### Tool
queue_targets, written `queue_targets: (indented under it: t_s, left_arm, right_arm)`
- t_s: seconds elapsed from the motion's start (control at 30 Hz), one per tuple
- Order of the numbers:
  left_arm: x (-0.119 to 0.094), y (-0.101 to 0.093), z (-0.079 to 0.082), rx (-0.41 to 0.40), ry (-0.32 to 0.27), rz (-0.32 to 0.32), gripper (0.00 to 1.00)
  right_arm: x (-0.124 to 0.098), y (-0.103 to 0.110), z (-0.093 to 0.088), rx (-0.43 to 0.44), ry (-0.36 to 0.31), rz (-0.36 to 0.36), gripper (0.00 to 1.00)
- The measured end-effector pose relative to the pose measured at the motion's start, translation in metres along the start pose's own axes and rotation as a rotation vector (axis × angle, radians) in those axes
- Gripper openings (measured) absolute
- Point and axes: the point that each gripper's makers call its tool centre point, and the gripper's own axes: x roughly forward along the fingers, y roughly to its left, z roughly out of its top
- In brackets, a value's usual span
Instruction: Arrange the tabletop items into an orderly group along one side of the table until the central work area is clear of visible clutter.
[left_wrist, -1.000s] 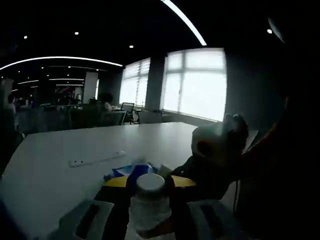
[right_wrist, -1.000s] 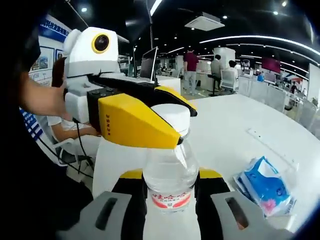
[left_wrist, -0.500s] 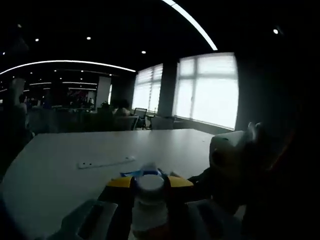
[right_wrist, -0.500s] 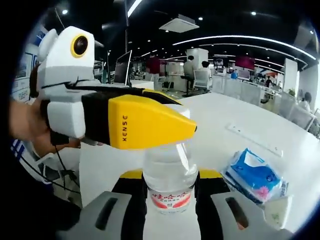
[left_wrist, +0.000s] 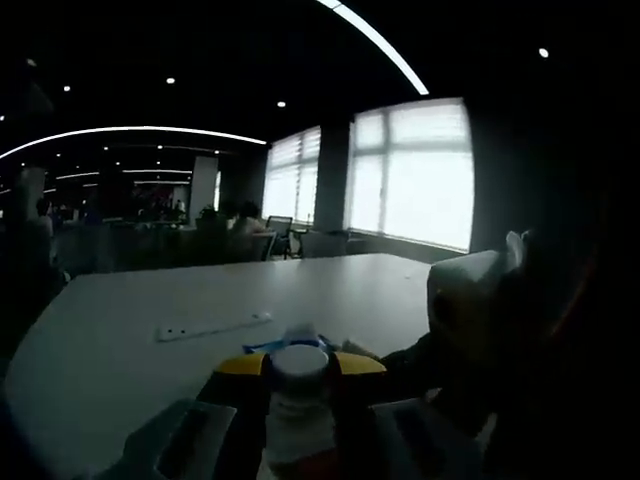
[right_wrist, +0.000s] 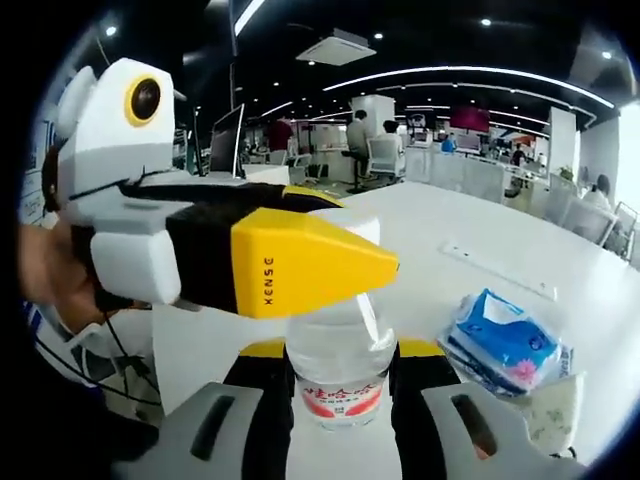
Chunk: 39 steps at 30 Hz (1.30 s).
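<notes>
A clear water bottle (right_wrist: 340, 345) with a red-and-white label stands between my right gripper's (right_wrist: 342, 352) jaws, which are shut on its body. My left gripper (right_wrist: 375, 265) reaches in from the left, its yellow jaws closed around the bottle's white cap and hiding most of it. In the dim left gripper view the cap (left_wrist: 300, 360) sits between my left gripper's (left_wrist: 300, 368) yellow jaw tips. The right gripper's white body (left_wrist: 468, 300) shows at the right. A hand (right_wrist: 45, 280) holds the left gripper.
A blue tissue pack (right_wrist: 500, 340) lies on the white table (right_wrist: 450, 225) to the right, with a crumpled white item (right_wrist: 552, 412) beside it. A long white strip (right_wrist: 495, 270) (left_wrist: 212, 326) lies farther out. People sit at desks in the background.
The left gripper's yellow jaws have dropped a little over the cap, which now shows less. The bottle has stayed in the right gripper. Both views have shifted slightly.
</notes>
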Motion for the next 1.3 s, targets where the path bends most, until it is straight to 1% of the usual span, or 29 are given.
queue_targets:
  t_s: [0.1, 0.17, 0.23, 0.33, 0.47, 0.53, 0.63, 0.97, 1.1, 1.17, 1.23, 1.3]
  left_arm:
    - [0.001, -0.002, 0.002, -0.016, -0.005, -0.020, 0.21]
    - [0.001, -0.003, 0.003, -0.011, -0.003, -0.026, 0.21]
    - [0.002, -0.004, 0.004, -0.010, 0.004, -0.031, 0.20]
    - [0.002, -0.003, 0.002, -0.026, 0.023, -0.039, 0.19]
    - [0.003, -0.004, 0.001, -0.046, 0.034, -0.049, 0.18]
    - [0.002, -0.003, 0.003, -0.052, 0.026, -0.055, 0.18]
    - [0.002, -0.001, 0.007, -0.064, 0.026, -0.059, 0.17]
    - [0.006, 0.003, 0.014, -0.054, 0.047, -0.095, 0.17]
    - [0.008, 0.011, 0.020, -0.035, 0.044, -0.099, 0.17]
    - [0.009, 0.017, 0.023, -0.031, 0.040, -0.103, 0.17]
    - [0.009, 0.023, 0.026, -0.029, 0.038, -0.108, 0.17]
    - [0.010, 0.028, 0.027, -0.024, 0.036, -0.114, 0.17]
  right_arm:
    - [-0.001, 0.000, 0.001, 0.005, -0.004, -0.004, 0.31]
    - [-0.001, -0.001, 0.001, 0.004, -0.004, -0.007, 0.31]
    - [-0.002, -0.001, 0.001, 0.004, -0.007, -0.006, 0.31]
    - [-0.003, -0.001, 0.000, 0.002, -0.002, -0.006, 0.32]
    - [-0.003, -0.001, -0.001, 0.001, -0.006, -0.008, 0.34]
    - [-0.005, -0.002, 0.002, -0.006, -0.019, -0.021, 0.34]
    - [-0.007, -0.001, 0.006, -0.004, -0.037, -0.020, 0.35]
    - [-0.009, -0.003, 0.014, 0.013, -0.064, -0.011, 0.36]
    - [-0.012, -0.003, 0.008, 0.019, -0.053, -0.003, 0.43]
    - [-0.014, -0.006, 0.007, 0.026, -0.062, -0.006, 0.44]
    - [-0.016, -0.007, 0.007, 0.033, -0.058, -0.005, 0.49]
    - [-0.019, -0.007, 0.008, 0.043, -0.050, -0.001, 0.56]
